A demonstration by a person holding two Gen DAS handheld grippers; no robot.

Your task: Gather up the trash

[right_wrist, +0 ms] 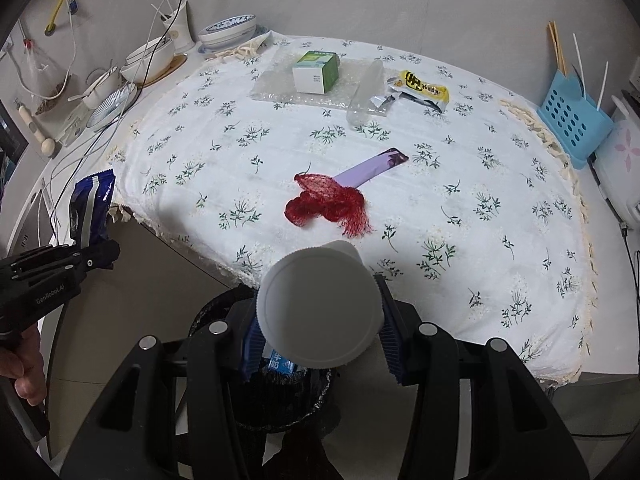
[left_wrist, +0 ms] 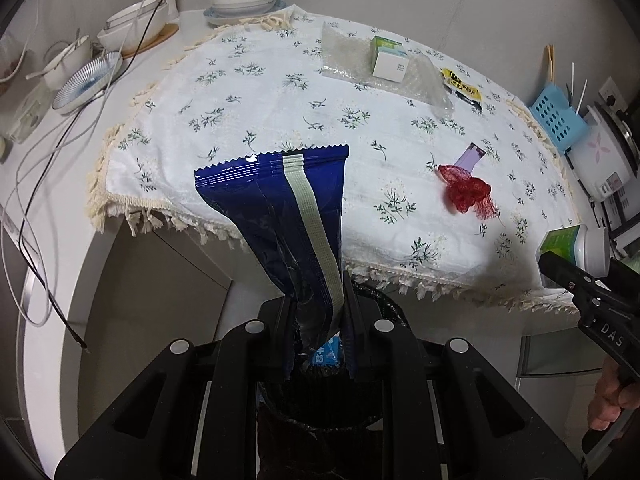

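Observation:
My left gripper [left_wrist: 318,320] is shut on a dark blue snack wrapper [left_wrist: 292,216] and holds it upright over the black-lined trash bin [left_wrist: 360,420] below the table edge. My right gripper [right_wrist: 320,320] is shut on a white-capped bottle [right_wrist: 318,308] with a green label [left_wrist: 560,242], above the same bin [right_wrist: 280,400]. On the floral tablecloth [right_wrist: 400,200] lie a red mesh net [right_wrist: 328,204], a purple wrapper [right_wrist: 372,168], a yellow packet [right_wrist: 424,88], a green-white box [right_wrist: 316,72] and clear bubble wrap [right_wrist: 280,88]. The left gripper also shows in the right wrist view [right_wrist: 96,254].
Bowls and plates [right_wrist: 152,56] and cables stand at the table's back left. A blue perforated basket [right_wrist: 572,120] and a white appliance [right_wrist: 624,152] stand at the right. A blue carton [right_wrist: 280,360] lies in the bin.

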